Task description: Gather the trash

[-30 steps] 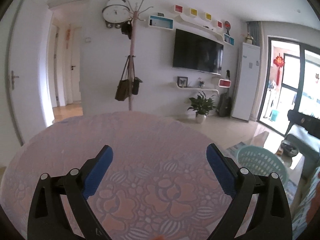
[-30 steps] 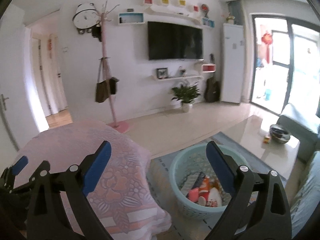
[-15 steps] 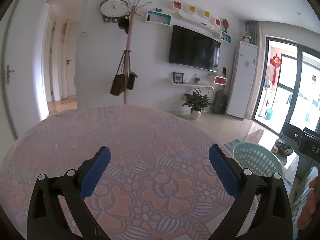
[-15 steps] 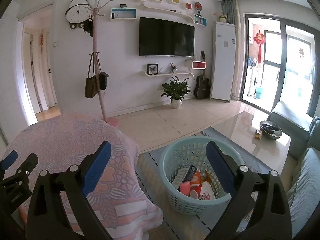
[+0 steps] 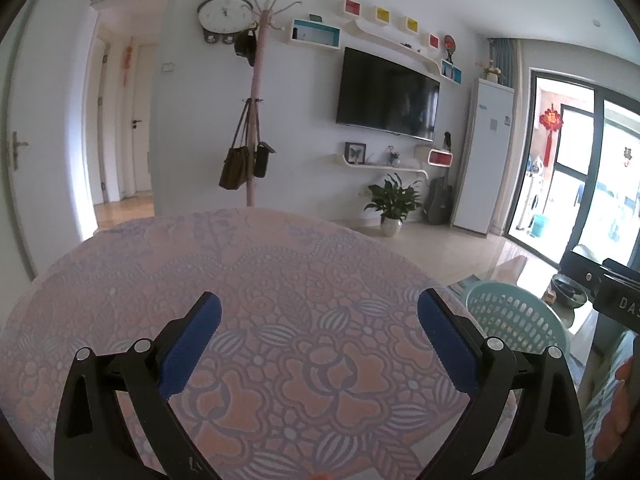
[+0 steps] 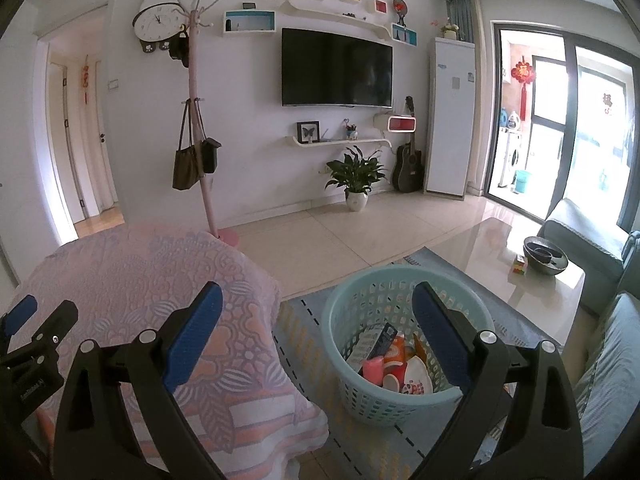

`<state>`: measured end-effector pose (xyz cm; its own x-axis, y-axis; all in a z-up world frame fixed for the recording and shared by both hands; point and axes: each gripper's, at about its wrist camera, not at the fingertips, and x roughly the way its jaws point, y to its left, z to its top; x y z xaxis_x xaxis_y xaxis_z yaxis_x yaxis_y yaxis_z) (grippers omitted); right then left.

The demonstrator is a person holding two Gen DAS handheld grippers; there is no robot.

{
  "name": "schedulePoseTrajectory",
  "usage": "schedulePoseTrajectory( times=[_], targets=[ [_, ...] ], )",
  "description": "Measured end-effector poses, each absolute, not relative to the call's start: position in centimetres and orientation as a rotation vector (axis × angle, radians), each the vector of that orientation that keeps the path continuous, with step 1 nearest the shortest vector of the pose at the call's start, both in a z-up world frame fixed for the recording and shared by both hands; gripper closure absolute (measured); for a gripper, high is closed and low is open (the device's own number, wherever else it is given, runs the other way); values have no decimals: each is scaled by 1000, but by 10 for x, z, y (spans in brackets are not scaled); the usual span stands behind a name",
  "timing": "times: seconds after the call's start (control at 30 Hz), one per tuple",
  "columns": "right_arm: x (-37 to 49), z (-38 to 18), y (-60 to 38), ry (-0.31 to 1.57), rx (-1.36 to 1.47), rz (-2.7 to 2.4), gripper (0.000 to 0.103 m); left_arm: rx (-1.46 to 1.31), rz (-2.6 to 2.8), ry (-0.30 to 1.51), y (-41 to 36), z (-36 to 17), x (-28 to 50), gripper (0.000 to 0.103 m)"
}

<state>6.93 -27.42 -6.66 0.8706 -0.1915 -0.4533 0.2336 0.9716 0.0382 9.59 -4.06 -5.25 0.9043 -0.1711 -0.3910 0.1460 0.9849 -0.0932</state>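
Trash (image 6: 394,364) lies heaped in the bottom of the light blue laundry-style basket (image 6: 362,394) that stands on the striped rug (image 6: 304,320), just beside the hanging edge of the pink floral tablecloth (image 6: 132,280). In your right wrist view the pile shows between and below the two blue pads: a pink cup, a white plate, an orange wrapper and a dark flat pack can be made out, the rest is too jumbled to name. Your right gripper (image 6: 316,320) hangs above the basket with its fingers spread wide and nothing between them; its right finger crosses the basket's rim in the picture, but does not touch the trash.

Your left gripper (image 5: 320,322) is likewise spread wide and holds nothing, poised over the tablecloth (image 5: 280,280), whose top is all you see under it. From that side the basket (image 5: 516,320) sits off to the right, beyond the table edge, with its contents hidden. At the left edge of the right wrist view one blue fingertip of your left gripper shows over the cloth.
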Motion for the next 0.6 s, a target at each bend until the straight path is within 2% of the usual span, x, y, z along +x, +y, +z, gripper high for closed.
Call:
schedulePoseTrajectory(
  times=[0.6],
  targets=[
    [73, -71, -278, 474, 97, -219, 12, -61, -170, 414, -45, -54, 96, 7]
  ],
)
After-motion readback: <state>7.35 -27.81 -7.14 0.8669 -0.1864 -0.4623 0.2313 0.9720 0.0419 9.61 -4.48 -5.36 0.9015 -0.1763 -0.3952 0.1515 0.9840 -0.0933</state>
